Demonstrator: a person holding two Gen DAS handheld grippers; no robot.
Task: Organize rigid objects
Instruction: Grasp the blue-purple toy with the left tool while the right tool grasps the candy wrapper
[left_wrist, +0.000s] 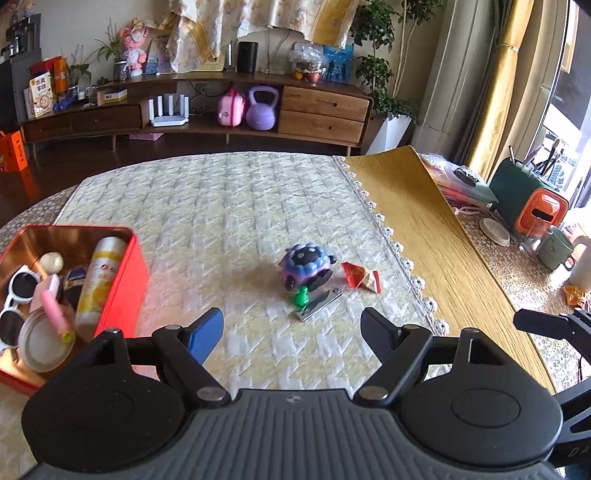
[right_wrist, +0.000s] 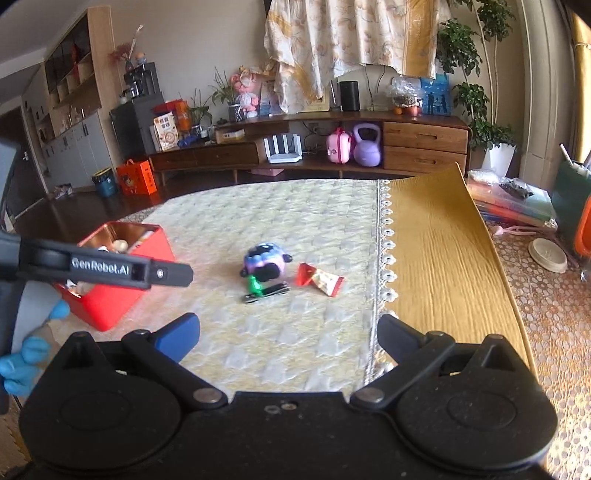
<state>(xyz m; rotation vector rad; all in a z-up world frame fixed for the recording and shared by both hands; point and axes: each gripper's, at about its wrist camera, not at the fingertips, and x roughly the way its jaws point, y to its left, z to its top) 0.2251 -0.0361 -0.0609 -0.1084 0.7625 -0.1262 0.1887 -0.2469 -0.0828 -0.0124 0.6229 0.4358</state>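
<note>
Toy (left_wrist: 306, 268), a hard, rounded, likely light and slippery shell, wants gripping across its flanks; left gripper (left_wrist: 291, 332) and right gripper (right_wrist: 288, 334) both have jaws wide, empty.

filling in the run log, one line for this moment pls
left tool open, empty | right tool open, empty | purple toy, red packet on cloth | red tin part-filled

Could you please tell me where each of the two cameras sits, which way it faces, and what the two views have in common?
Left wrist: on the open left gripper, looking down across the quilted mat toward the sideboard; red tin at left.
Right wrist: on the open right gripper, facing the same way; the left gripper and a blue-gloved hand show at left.
Shared: purple toy, red packet, tin, sideboard.
</note>
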